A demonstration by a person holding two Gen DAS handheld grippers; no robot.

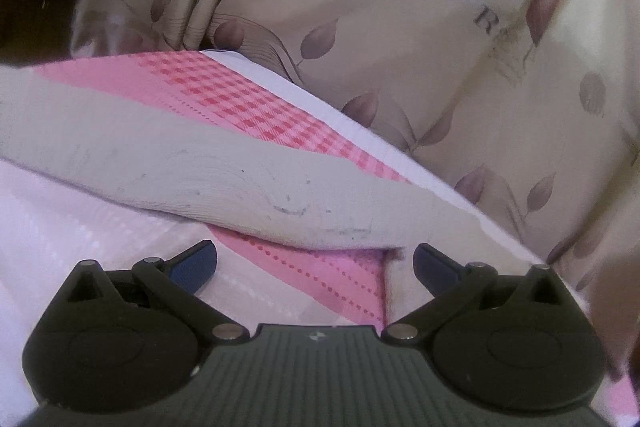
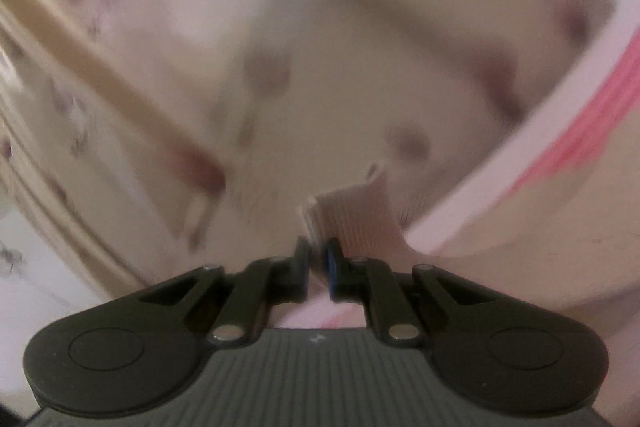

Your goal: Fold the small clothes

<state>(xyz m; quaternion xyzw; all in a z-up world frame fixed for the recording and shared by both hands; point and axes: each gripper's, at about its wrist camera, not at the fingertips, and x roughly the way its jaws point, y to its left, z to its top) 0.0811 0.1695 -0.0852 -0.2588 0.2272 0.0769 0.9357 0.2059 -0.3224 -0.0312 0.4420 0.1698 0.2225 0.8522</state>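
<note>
Pink cloth [image 1: 256,107], a small piece with a checked band, a dotted pink band and pale stripes, lay over a beige sheet with leaf print [image 1: 400,47]. In the left wrist view it filled the picture from 9 o'clock to 5 o'clock, and one beige-grey part [image 1: 200,171] of it was folded across the middle, over the pink bands. The left gripper [image 1: 314,263] stood at 6 o'clock just above the cloth, its blue-padded fingers [image 1: 196,265] wide apart and holding nothing.

The right wrist view was blurred. The right gripper [image 2: 318,267] was at 6 o'clock with its fingers closed together on a ribbed edge [image 2: 352,219] of the cloth, which rose from between them toward 1 o'clock. A pink band [image 2: 580,123] of the same cloth ran at 3 o'clock, and the leaf-print sheet lay behind it.
</note>
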